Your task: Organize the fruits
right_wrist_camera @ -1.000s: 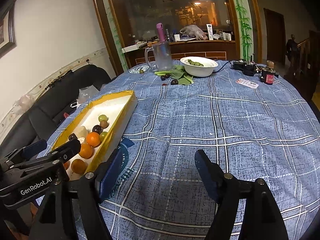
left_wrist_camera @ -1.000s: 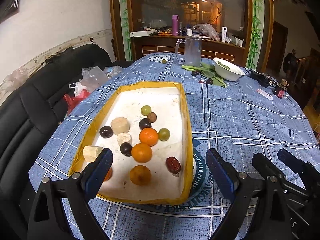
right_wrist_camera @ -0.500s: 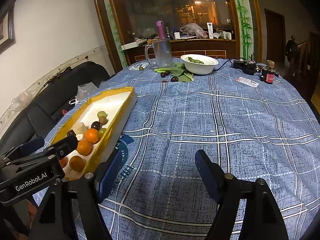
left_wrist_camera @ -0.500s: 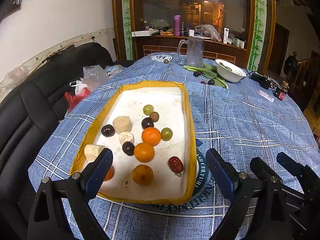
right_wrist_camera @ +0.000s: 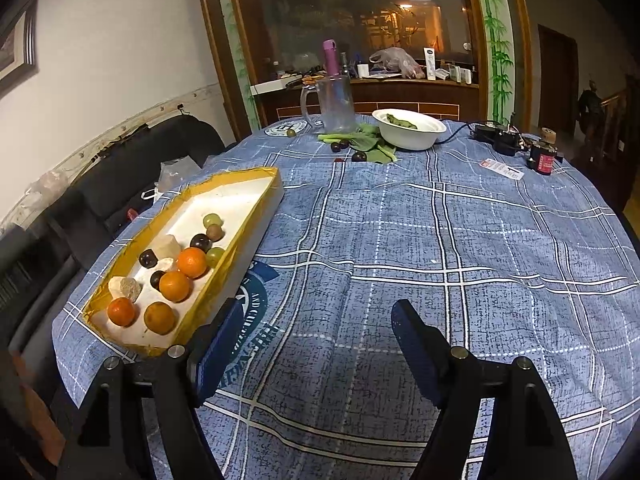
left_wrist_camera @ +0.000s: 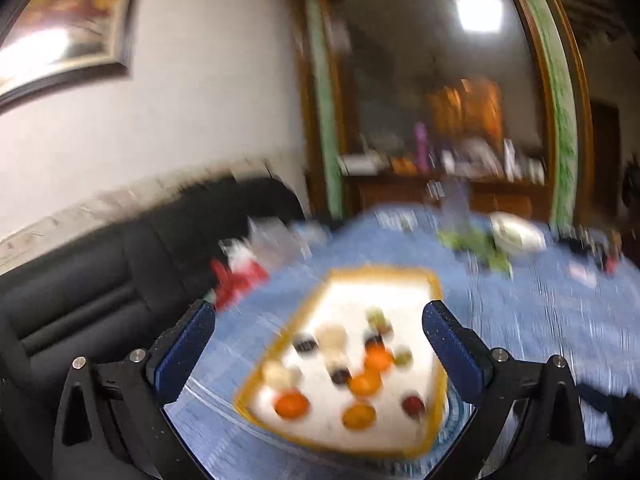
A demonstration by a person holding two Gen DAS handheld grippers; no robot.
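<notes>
The fruits (right_wrist_camera: 188, 262) lie in the yellow-edged tray (right_wrist_camera: 244, 236) on the blue checked cloth (right_wrist_camera: 440, 240). The left gripper (left_wrist_camera: 319, 334) is opening, empty; the right gripper (right_wrist_camera: 317, 330) gapes, empty. Cloth emblem lettering is unreadable.

A blue checked tablecloth (right_wrist_camera: 440, 240) covers the round table. At its far side a clear glass mug (right_wrist_camera: 334, 104) stands beside a white bowl (right_wrist_camera: 410, 130) resting on green leaves (right_wrist_camera: 370, 146). A black sofa (right_wrist_camera: 120, 184) lines the white wall.

White wall (right_wrist_camera: 120, 60), black sofa (right_wrist_camera: 120, 176), glass-fronted wooden cabinet (right_wrist_camera: 360, 20), blue checked tablecloth (right_wrist_camera: 440, 260).
</notes>
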